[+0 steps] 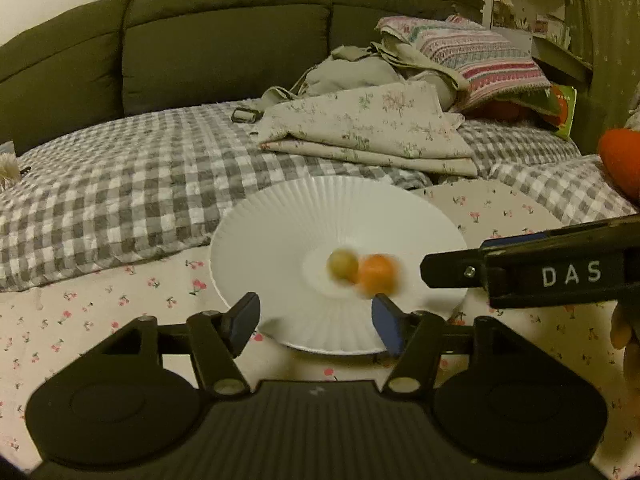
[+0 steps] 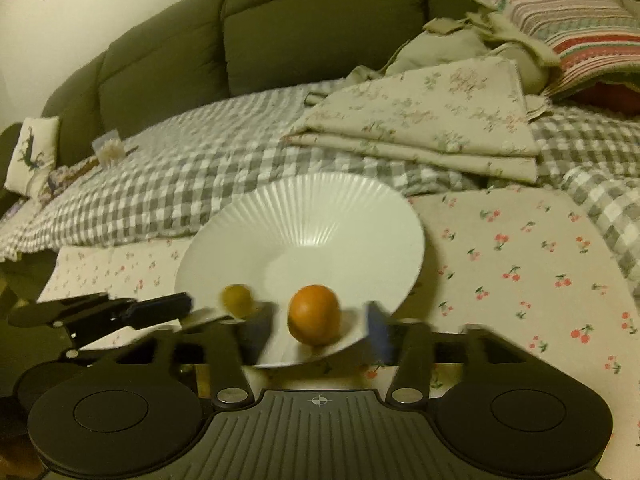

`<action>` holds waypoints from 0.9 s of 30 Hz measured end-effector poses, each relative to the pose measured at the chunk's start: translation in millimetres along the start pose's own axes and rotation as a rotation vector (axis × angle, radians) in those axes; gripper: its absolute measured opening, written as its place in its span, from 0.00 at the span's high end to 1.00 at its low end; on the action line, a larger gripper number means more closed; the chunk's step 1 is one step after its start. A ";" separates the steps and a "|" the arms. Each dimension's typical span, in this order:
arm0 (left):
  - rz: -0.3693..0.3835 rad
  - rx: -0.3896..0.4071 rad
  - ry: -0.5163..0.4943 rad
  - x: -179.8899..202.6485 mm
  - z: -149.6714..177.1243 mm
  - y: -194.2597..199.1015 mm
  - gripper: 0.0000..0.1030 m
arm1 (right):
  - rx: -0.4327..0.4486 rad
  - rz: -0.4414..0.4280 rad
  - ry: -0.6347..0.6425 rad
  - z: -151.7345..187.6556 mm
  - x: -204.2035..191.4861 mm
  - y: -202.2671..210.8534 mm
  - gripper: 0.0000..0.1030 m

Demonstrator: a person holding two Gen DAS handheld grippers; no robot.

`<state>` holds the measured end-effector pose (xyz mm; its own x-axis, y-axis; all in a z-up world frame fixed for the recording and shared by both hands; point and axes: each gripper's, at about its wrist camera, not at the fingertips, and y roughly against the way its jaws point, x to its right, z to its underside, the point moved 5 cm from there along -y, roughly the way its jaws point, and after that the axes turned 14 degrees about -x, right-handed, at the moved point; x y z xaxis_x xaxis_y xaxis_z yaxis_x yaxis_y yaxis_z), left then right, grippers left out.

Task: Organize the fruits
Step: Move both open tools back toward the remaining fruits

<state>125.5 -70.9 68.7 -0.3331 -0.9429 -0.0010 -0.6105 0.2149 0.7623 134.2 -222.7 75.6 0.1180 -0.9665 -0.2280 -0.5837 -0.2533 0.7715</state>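
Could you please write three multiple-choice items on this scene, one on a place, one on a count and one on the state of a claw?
1. Where is the orange fruit?
A. on the white plate
B. on the folded floral cloth
C. on the sofa back

2. How many fruits lie on the plate?
A. one
B. two
C. four

3. What state is the left claw in?
A. shut on the green fruit
B. shut on the plate rim
C. open, holding nothing

Answers:
1 A, it sits in the plate's well.
2 B, only the orange fruit and the green fruit are there.
3 C, its fingers stand apart at the plate's near rim, gripping nothing.
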 end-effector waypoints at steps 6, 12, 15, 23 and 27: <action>-0.005 -0.030 0.034 -6.3 7.1 17.5 0.40 | 0.006 -0.017 -0.030 -3.6 -0.5 15.7 0.41; 0.001 -0.080 0.066 -8.8 27.4 40.1 0.39 | 0.019 -0.014 -0.003 -1.7 -10.0 37.8 0.31; 0.029 -0.105 0.103 -8.1 37.2 52.3 0.39 | 0.013 -0.017 -0.011 3.5 -10.9 50.5 0.24; 0.047 -0.163 0.043 14.8 72.0 69.1 0.36 | -0.081 -0.017 -0.013 47.6 -9.4 71.3 0.20; 0.072 -0.196 0.035 23.5 81.8 63.9 0.36 | -0.108 0.015 0.004 69.4 -14.9 77.8 0.20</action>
<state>19.9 -58.5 64.4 -0.3439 -0.9358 0.0778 -0.4336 0.2318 0.8708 31.3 -225.1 97.8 0.1131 -0.9703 -0.2139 -0.4958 -0.2417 0.8341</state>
